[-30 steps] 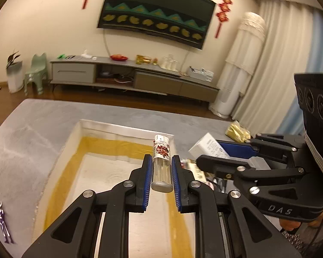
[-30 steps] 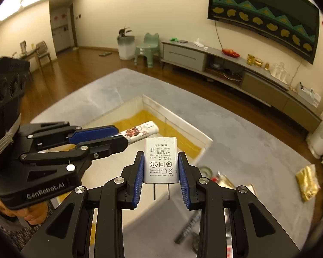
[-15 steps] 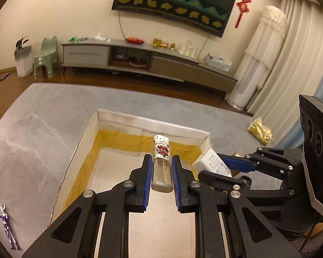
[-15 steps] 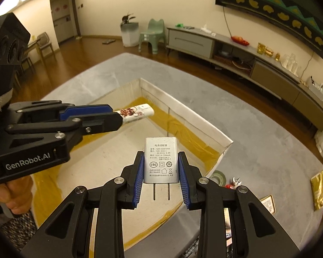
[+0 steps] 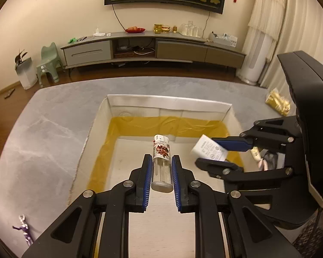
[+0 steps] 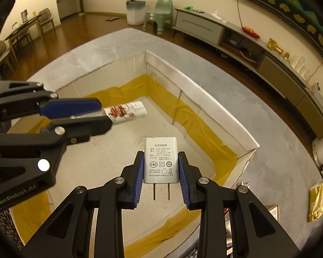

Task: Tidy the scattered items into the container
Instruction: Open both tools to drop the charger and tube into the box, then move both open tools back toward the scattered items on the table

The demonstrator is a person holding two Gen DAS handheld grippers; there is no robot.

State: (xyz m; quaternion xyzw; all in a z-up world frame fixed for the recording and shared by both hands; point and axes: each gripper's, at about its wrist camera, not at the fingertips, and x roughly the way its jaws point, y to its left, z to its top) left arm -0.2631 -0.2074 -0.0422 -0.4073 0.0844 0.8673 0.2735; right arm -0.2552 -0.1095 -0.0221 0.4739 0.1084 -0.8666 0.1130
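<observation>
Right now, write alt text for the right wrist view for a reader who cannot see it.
The right gripper clamps a white rectangular plug-in charger, prongs pointing back, above an open white cardboard box lined with yellow tape. At left, the left gripper holds a clear lighter with a red-printed label over the same box, on a grey rug.

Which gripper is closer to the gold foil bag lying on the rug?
Right. The right gripper is over the box half toward the gold foil bag; the left gripper holds farther off.

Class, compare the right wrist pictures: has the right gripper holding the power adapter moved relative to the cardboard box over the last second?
Yes. The right gripper, shut on the power adapter, has advanced over the cardboard box; the adapter now hangs above the box floor rather than its near edge.
</observation>
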